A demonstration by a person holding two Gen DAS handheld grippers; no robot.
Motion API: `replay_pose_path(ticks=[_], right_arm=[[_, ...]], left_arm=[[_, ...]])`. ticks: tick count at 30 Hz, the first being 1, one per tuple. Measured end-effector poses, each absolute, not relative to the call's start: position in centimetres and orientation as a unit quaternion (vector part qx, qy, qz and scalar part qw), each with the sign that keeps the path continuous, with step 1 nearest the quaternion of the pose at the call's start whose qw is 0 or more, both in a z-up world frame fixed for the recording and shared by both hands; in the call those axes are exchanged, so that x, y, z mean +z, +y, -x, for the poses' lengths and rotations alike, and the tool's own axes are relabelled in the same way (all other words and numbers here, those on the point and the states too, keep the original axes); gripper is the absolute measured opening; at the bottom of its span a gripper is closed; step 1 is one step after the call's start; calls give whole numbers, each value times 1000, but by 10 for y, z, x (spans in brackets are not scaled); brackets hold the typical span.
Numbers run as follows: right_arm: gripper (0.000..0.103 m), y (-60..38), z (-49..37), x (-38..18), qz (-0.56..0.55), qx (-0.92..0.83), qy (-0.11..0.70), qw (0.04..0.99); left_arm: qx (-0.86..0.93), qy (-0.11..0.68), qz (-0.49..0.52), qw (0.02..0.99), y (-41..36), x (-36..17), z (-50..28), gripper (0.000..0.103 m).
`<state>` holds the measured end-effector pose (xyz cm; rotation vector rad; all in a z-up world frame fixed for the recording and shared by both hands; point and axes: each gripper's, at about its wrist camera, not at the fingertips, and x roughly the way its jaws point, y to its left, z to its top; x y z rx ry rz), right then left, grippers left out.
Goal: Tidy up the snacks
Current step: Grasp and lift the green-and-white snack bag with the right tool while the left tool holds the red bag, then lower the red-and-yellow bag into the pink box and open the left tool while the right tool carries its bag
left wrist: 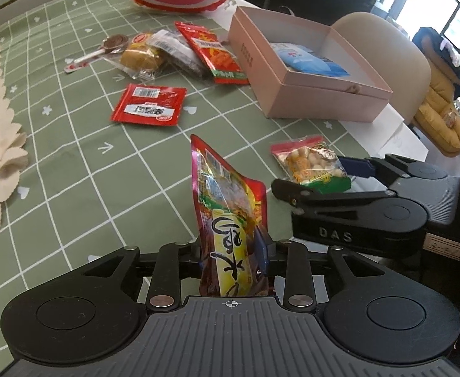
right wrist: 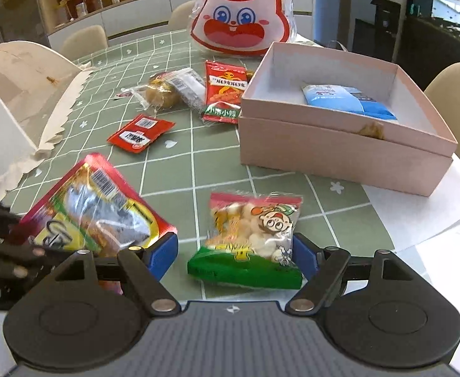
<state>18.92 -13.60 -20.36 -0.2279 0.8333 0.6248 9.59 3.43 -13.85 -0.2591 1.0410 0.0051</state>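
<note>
My left gripper (left wrist: 231, 251) is shut on a red and yellow snack pouch (left wrist: 227, 207) and holds it upright above the green checked tablecloth; the pouch also shows in the right wrist view (right wrist: 95, 210). My right gripper (right wrist: 234, 256) is open, its blue pads on either side of a green and red puffed-snack bag (right wrist: 252, 238) that lies on the table; that bag also shows in the left wrist view (left wrist: 311, 163). An open pink box (right wrist: 340, 144) at the right holds a blue packet (right wrist: 349, 100).
Further back lie a flat red sachet (right wrist: 140, 133), a wrapped cake (right wrist: 162, 94), a red chilli-strip packet (right wrist: 225, 94) and a lollipop (left wrist: 104, 50). A rabbit-face bag (right wrist: 239, 22) stands at the far edge. A torn beige paper bag (right wrist: 10, 106) lies at the left.
</note>
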Motion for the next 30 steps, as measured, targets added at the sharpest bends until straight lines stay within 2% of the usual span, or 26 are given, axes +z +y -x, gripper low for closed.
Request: replay_pose_path(ticks=[1,3,5,8,13,18,23,26,30], right_arm=[[77,-135,-190,-204,112,298,395,862],[60,-136,-188,-202,124,303,390,861],[57,-142,-185,-198,127,313,389,857],[56,-164,-177,-185,111,317,385,860],[56,-218,-173,-153,66,291,366,882],[56,-265,-182,-112,27,237,331,913],[56,-283,-193,-75,43,214,287,933],[56,-285,-200,-63,50,203,276,938],[56,-281,-204,-65,56,201,275,939]], left_arm=[[0,496,129,859,36,-139,-95,34],[-5,495,142,857,37,-140,-94,34],[-14,492,155,856,36,-141,-91,30],[-40,486,162,858,28,-136,-86,24],[-104,467,179,859,12,-114,-95,22],[-156,397,187,885,6,-47,-146,21],[-149,353,193,903,8,10,-229,21],[-142,365,227,892,12,10,-280,21],[-140,399,289,859,17,-40,-324,21]])
